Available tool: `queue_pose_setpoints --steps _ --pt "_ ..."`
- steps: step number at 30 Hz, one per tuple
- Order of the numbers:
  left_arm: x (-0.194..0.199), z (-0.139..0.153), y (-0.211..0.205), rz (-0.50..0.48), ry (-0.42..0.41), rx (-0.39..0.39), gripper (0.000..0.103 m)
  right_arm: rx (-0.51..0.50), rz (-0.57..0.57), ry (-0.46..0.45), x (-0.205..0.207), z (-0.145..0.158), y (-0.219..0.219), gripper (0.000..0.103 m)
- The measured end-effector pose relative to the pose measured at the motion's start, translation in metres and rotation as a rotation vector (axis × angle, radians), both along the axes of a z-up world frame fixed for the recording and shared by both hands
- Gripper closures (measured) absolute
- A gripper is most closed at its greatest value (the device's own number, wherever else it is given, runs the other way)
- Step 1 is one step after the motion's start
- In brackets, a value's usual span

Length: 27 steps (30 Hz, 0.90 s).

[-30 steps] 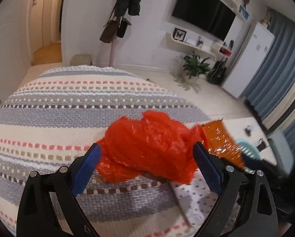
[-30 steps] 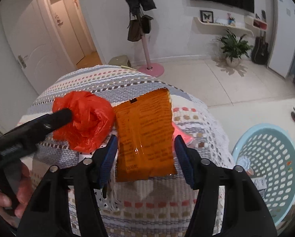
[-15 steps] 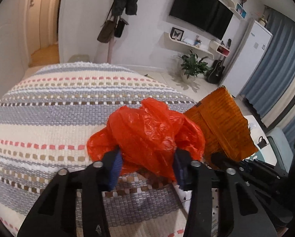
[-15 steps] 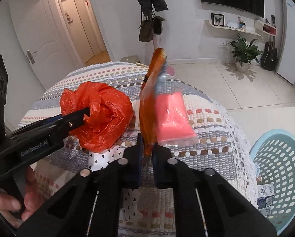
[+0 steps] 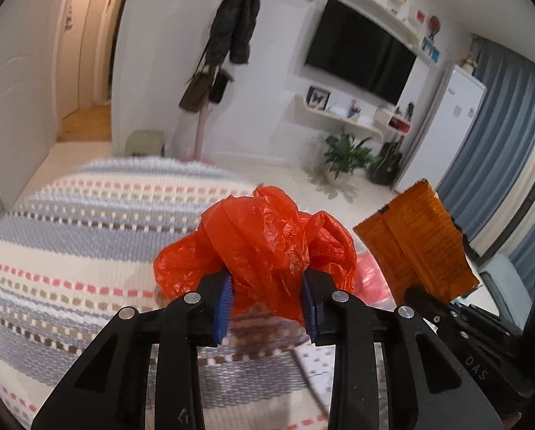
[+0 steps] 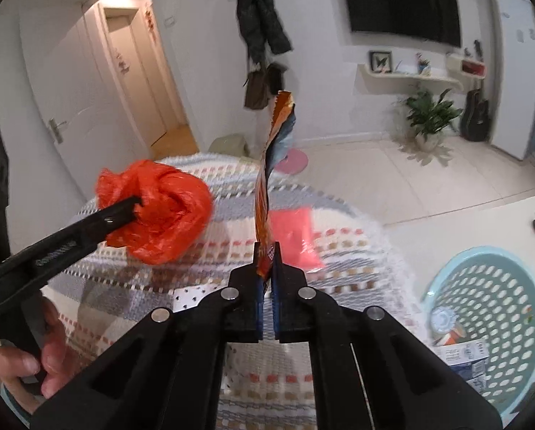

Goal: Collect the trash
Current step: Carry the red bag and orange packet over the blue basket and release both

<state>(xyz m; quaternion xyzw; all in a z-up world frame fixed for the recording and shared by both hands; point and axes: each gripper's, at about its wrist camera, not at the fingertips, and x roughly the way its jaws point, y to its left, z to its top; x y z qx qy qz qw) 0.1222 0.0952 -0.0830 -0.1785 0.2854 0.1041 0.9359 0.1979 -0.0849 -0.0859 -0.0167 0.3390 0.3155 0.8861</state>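
My left gripper (image 5: 267, 301) is shut on a crumpled red plastic bag (image 5: 264, 247) and holds it above the striped blanket (image 5: 88, 251). The bag also shows in the right wrist view (image 6: 160, 211), pinched by the left gripper (image 6: 135, 208). My right gripper (image 6: 266, 261) is shut on an orange snack wrapper (image 6: 267, 179), seen edge-on and lifted upright. The wrapper shows flat in the left wrist view (image 5: 418, 243). A pink packet (image 6: 294, 238) lies on the blanket behind the wrapper.
A light blue perforated basket (image 6: 489, 322) stands on the floor at the right, with a carton and other trash inside. The blanket-covered surface (image 6: 339, 272) ends just left of it. A coat stand (image 5: 203, 122), potted plant (image 5: 342, 154) and guitar stand by the far wall.
Both grippers closed from open: the left on the red bag, the right on the orange wrapper. Both items have been lifted off the blanket, uncovering the pink packet.
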Motion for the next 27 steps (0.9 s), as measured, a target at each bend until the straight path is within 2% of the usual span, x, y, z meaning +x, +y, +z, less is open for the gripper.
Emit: queue_pose_setpoints --steps 4,8,15,21,27 --pt "-0.010 0.024 -0.015 -0.034 -0.042 0.002 0.073 0.033 -0.053 -0.050 -0.005 0.023 -0.026 0.101" --pt "-0.013 0.051 -0.042 -0.085 -0.081 0.039 0.073 0.083 -0.091 -0.064 -0.005 0.039 -0.058 0.101" --pt "-0.008 0.080 -0.111 -0.192 -0.123 0.099 0.073 0.115 -0.177 -0.085 -0.008 0.047 -0.117 0.101" --pt "0.010 0.078 -0.167 -0.295 -0.104 0.104 0.073 0.111 -0.268 -0.057 -0.012 0.035 -0.162 0.101" --pt "0.027 0.057 -0.216 -0.383 -0.050 0.122 0.073 0.090 -0.332 -0.001 -0.006 0.010 -0.198 0.101"
